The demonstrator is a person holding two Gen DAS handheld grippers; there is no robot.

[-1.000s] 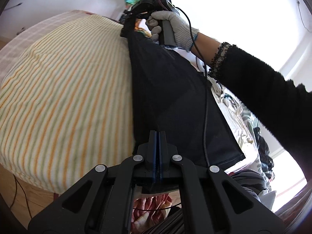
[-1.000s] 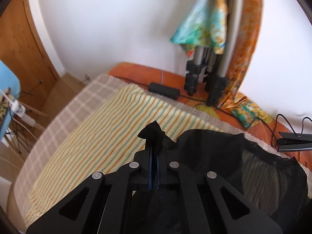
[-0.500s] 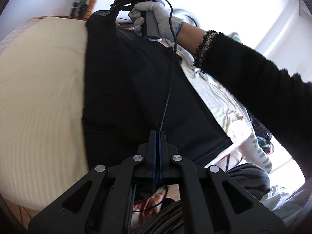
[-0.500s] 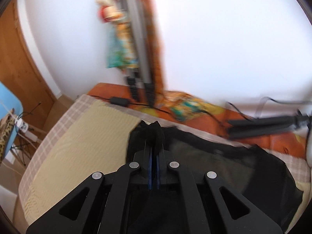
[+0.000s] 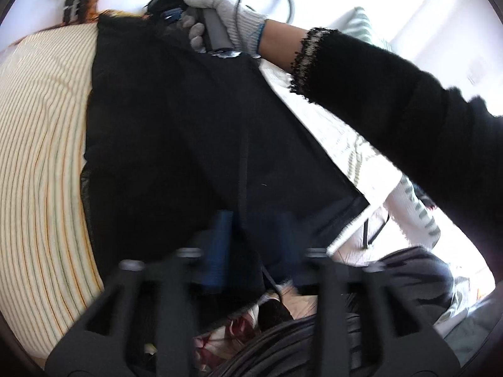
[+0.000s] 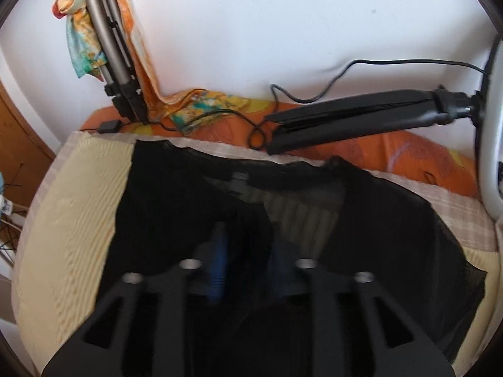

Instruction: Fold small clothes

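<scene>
Now that both jaws have just been opening, the black garment (image 5: 195, 132) is released and is laid spread on the striped bed cover (image 5: 41, 163); half a second ago each near corner was pinched between closed jaws and the cloth was being carried across the bed. The laying-out step is judged complete, and a fold can be started next.

The garment covers the middle of the bed, with its far edge close to the orange bedding (image 6: 418, 154) by the wall and its right edge near a white patterned cloth (image 5: 342, 138). It is thin and partly sheer: the stripes of the cover are visible through a single layer in the right wrist view. Small wrinkles remain along the far edge.

The left tool (image 5: 251, 245) is seen partly open above the near hem, with no cloth pressed between its pads. The right tool (image 6: 248, 251), held in a gloved hand (image 5: 220, 15), is likewise partly open and grips nothing.
</scene>
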